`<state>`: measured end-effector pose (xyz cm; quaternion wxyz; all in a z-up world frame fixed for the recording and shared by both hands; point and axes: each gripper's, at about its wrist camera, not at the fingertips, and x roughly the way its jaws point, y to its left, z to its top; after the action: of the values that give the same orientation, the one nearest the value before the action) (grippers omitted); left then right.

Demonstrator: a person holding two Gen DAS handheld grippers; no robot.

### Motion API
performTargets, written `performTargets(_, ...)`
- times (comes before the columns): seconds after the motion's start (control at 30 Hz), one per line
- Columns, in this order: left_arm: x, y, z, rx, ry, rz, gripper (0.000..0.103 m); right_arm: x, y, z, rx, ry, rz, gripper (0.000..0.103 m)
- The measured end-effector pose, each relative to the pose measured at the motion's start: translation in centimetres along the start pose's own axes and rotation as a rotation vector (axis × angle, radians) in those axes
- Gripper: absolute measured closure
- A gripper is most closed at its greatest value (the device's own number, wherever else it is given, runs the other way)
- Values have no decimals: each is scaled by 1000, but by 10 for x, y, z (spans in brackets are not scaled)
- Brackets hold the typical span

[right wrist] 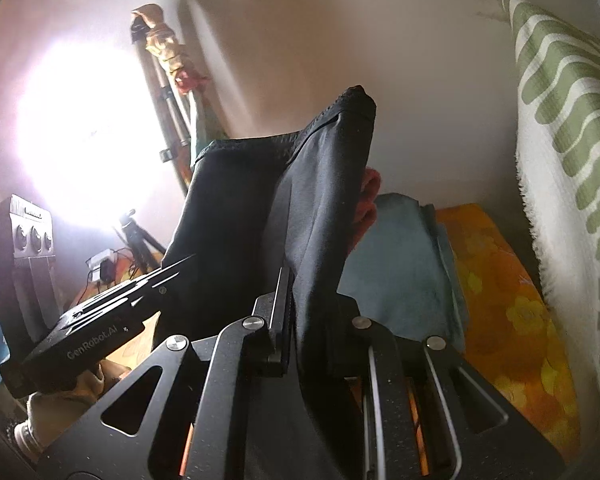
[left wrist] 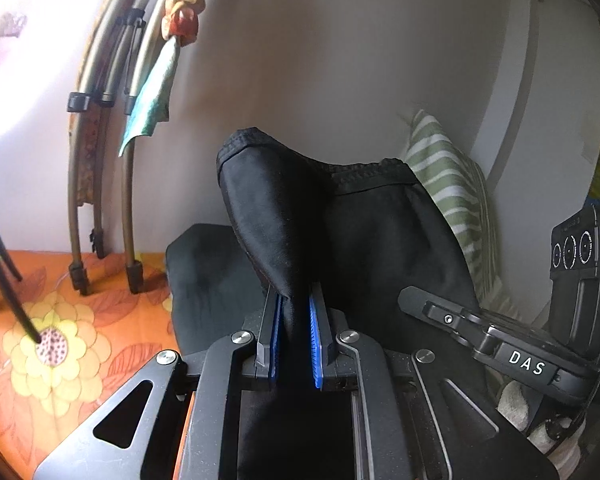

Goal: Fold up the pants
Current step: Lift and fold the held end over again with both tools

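Black smooth-fabric pants (left wrist: 364,220) lifted above orange floral bedsheet (left wrist: 60,320), waistband edge strung left-right between tools. Left gripper (left wrist: 296,320) pinches left end, right gripper (right wrist: 300,304) right end. Trailing legs probably below, hidden.

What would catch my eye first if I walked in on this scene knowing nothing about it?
Black pants held up in the middle of both views, pinched between the blue pads of the left gripper and clamped by the right gripper. Beneath them spreads an orange flowered bedsheet. A green-and-white striped cloth stands at the right edge, and glaring window light washes out the wall at the left in the right wrist view.
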<state>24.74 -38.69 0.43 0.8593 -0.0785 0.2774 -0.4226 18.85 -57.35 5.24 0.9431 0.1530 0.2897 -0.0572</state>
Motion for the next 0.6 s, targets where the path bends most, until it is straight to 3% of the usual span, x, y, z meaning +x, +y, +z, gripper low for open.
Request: performTargets(0.6, 85, 44, -7, -56, 45, 65, 93, 113, -59, 4, 17, 62, 33, 90)
